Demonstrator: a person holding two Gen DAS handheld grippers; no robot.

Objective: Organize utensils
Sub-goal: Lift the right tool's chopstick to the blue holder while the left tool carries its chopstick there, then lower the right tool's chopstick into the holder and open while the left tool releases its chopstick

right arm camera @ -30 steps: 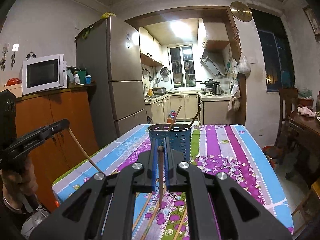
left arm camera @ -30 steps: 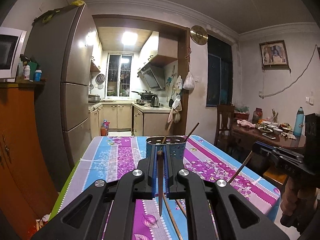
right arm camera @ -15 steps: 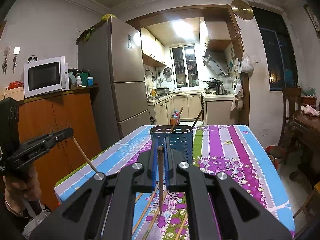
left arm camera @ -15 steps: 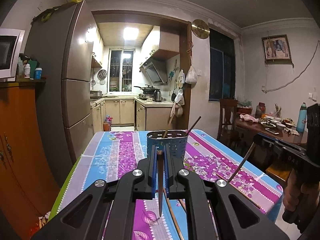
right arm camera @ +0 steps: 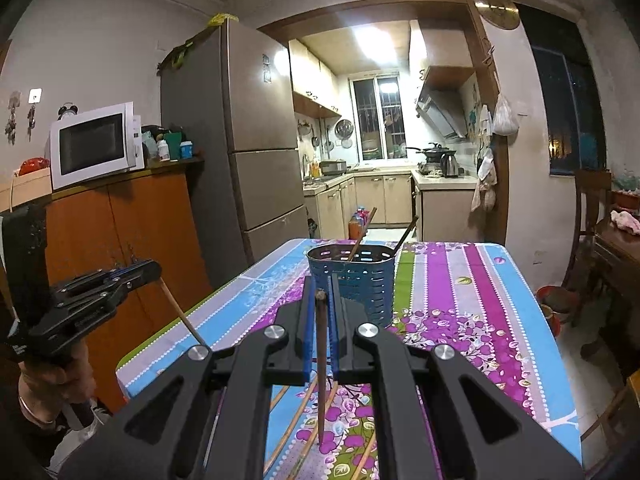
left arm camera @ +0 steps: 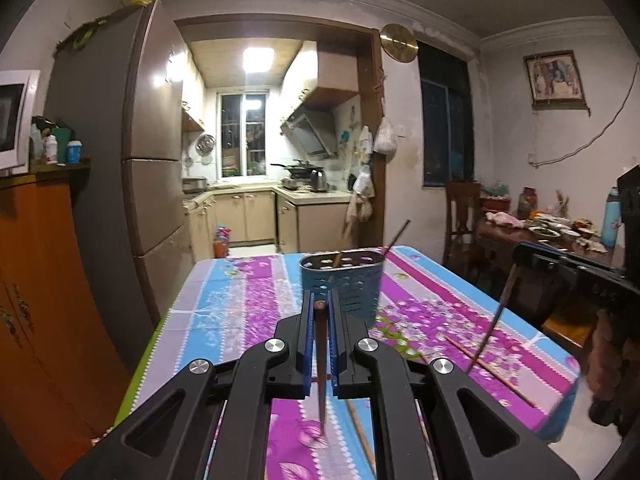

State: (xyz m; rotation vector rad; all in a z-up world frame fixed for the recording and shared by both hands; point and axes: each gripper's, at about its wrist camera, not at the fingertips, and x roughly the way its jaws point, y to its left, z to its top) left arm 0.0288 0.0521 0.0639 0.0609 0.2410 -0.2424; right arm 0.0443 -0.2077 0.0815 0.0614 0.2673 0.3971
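I have each gripper, left (left arm camera: 320, 312) and right (right arm camera: 320, 300), pinching one chopstick, the blue holder (right arm camera: 352, 276) at twelve o'clock already has two standing in it, and several chopsticks (right arm camera: 296, 416) lie on the tablecloth (right arm camera: 460, 280), so I judge sorting roughly midway.

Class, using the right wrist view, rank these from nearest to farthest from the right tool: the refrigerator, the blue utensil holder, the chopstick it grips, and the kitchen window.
1. Chopstick, clamped in the right tool.
2. Blue utensil holder, just ahead on the table.
3. Refrigerator, beyond the table, left.
4. Kitchen window, far back, centre.
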